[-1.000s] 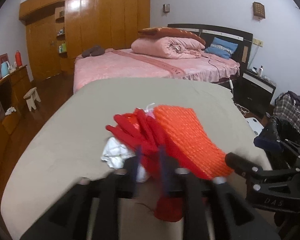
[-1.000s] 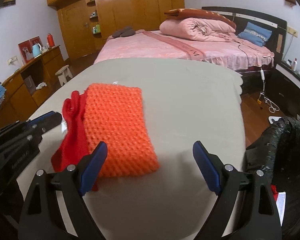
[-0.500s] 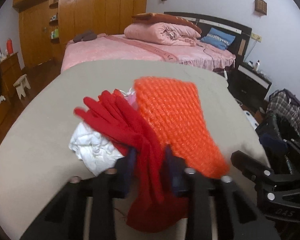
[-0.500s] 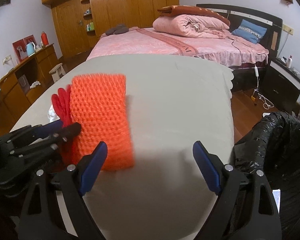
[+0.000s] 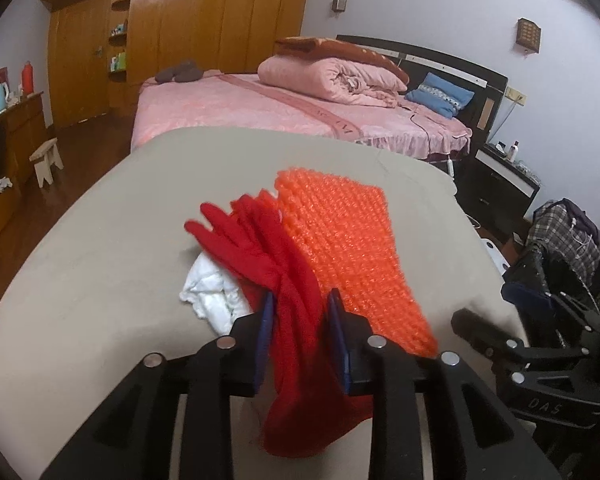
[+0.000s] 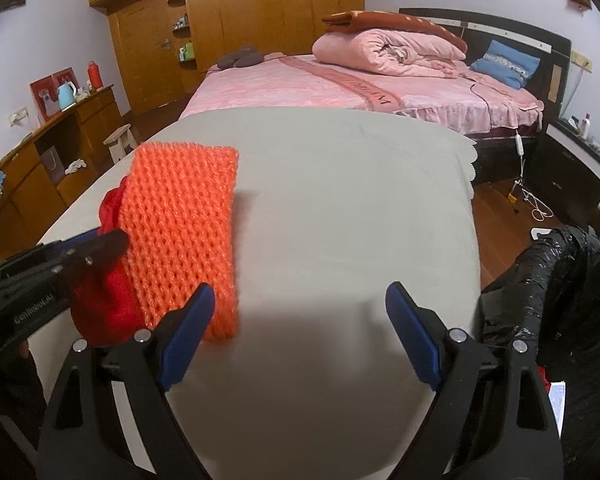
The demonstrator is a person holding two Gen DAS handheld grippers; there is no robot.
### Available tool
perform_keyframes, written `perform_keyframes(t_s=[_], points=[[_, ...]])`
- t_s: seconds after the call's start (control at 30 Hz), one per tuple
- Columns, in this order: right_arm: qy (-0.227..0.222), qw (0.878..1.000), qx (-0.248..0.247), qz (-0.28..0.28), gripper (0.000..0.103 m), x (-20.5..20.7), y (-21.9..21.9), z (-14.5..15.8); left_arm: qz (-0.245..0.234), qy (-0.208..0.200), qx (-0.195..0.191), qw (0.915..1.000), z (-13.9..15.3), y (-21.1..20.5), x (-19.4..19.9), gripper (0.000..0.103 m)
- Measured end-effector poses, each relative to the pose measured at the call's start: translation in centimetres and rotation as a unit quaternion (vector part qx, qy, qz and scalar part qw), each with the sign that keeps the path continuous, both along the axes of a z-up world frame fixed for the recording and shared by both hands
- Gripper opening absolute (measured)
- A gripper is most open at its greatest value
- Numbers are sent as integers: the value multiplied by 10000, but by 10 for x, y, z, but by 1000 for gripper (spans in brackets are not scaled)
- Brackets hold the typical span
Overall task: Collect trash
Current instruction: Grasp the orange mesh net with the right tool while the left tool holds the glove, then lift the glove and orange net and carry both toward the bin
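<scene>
Red gloves lie bunched between the left gripper's blue pads at lower centre of the left view; the jaws have just been opening a little and seem to pinch the fabric, likely lifting it off the crumpled white paper, the trash, tucked beneath it. Beside them rests an orange knitted scarf. Lower centre of its own view, the right gripper hangs spread wide and empty, near the black trash bag at right edge

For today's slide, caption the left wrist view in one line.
Left claw grips red gloves beside orange knit on table.
</scene>
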State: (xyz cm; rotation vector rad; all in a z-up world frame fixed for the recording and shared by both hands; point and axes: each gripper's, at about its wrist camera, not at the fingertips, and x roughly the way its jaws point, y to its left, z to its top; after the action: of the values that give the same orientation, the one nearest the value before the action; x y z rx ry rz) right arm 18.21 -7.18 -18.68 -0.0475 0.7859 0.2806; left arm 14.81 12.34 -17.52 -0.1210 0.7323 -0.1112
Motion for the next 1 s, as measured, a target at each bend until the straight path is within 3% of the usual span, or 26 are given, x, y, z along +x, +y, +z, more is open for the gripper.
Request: perform_keyframes(t_s=[0.07, 0.13, 0.27, 0.47, 0.53, 0.57, 0.67, 0.83, 1.0], points=[[34, 10000, 23, 77, 85, 0, 4, 0, 20, -6, 14, 10000, 0, 2, -2, 28], [71, 9998, 33, 174, 84, 0, 10, -2, 51, -43, 54, 10000, 2, 3, -4, 38], [258, 9987, 13, 446, 79, 1, 27, -10, 70, -63, 109, 9999, 2, 6, -4, 40], [667, 9948, 203, 741, 49, 4, 39, -23, 36, -24, 116, 9999, -3, 7, -4, 34], [677, 9939, 276, 822, 38, 4, 39, -22, 21, -10, 99, 9999, -4, 6, -3, 27], [666, 9929, 301, 942, 26, 2, 41, -21, 3, -4, 96, 10000, -3, 5, -3, 25], [588, 9930, 258, 988, 15, -3, 43, -16, -37, -38, 127, 9999, -2, 2, -5, 19], [427, 9964, 438, 593, 12, -8, 19, -1, 49, -115, 110, 9999, 3, 5, -7, 12], [475, 9986, 249, 15, 12, -8, -13, 0, 138, -90, 182, 9997, 1, 6, -7, 11]])
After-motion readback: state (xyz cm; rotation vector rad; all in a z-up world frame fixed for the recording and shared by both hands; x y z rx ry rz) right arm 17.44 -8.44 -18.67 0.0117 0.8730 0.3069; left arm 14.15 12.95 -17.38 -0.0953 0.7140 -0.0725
